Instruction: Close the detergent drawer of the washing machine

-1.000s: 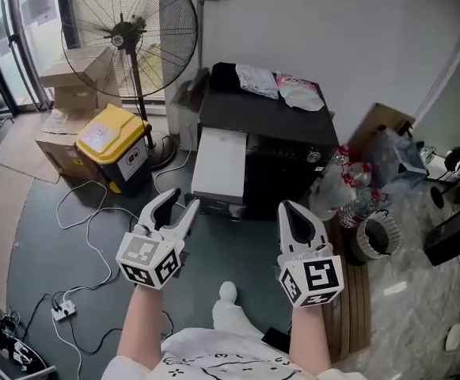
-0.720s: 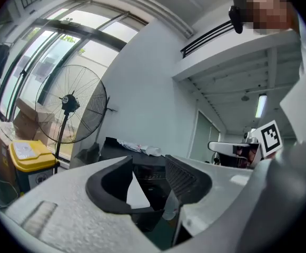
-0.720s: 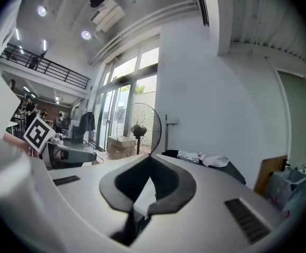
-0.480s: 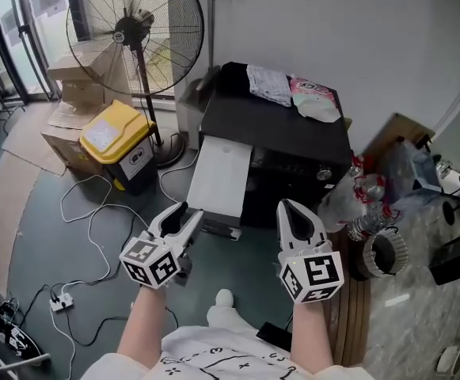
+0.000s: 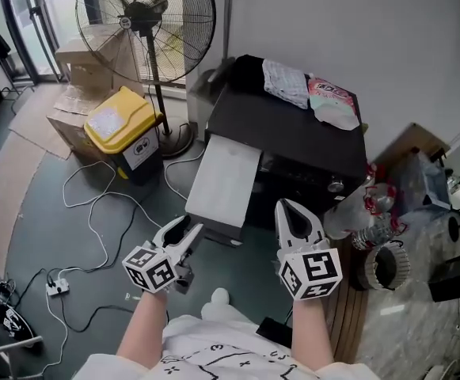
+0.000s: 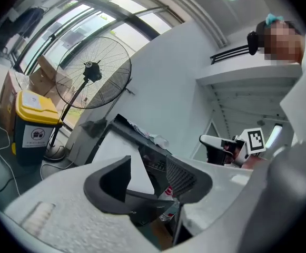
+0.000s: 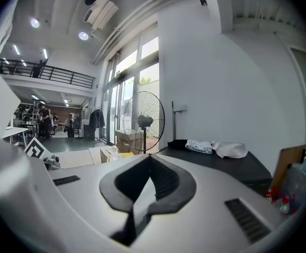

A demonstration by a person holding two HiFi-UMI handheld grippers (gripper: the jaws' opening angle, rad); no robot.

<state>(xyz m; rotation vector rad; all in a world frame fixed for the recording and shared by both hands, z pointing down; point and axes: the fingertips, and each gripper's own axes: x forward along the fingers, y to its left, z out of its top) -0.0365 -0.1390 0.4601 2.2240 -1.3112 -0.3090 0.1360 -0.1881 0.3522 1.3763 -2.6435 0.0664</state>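
Clearly neither claw has reached the machine yet. The black, box-shaped washing machine (image 5: 293,137) stands against the white wall, with a crumpled white patterned cloth (image 5: 285,81) and a pink-and-white packet (image 5: 334,103) lying on its lid. From the left part of its front a flat white rectangular panel (image 5: 223,182) juts out toward the person. I take this for the open detergent drawer, though its inside cannot be made out from here. A small round silver knob (image 5: 336,185) sits on the dark front to the right of it.

The left claw (image 5: 188,229) hangs just short of the panel's near edge, jaws spread with nothing between them; the left gripper view shows only the machine through the gap (image 6: 148,165). The right claw (image 5: 287,210) is a little to the right, in front of the dark fascia, with its tips pressed together and holding nothing (image 7: 150,159).

As a judgement, such a drawer is light, stiff plastic on short runners, so it needs a push, not a grip. The best place is the middle of its near edge, pressed squarely along the line of travel. An off-centre shove could skew it and make it bind. Smooth plastic may let a tip slide off, so flat contact is safer. The heavy machine should not shift.
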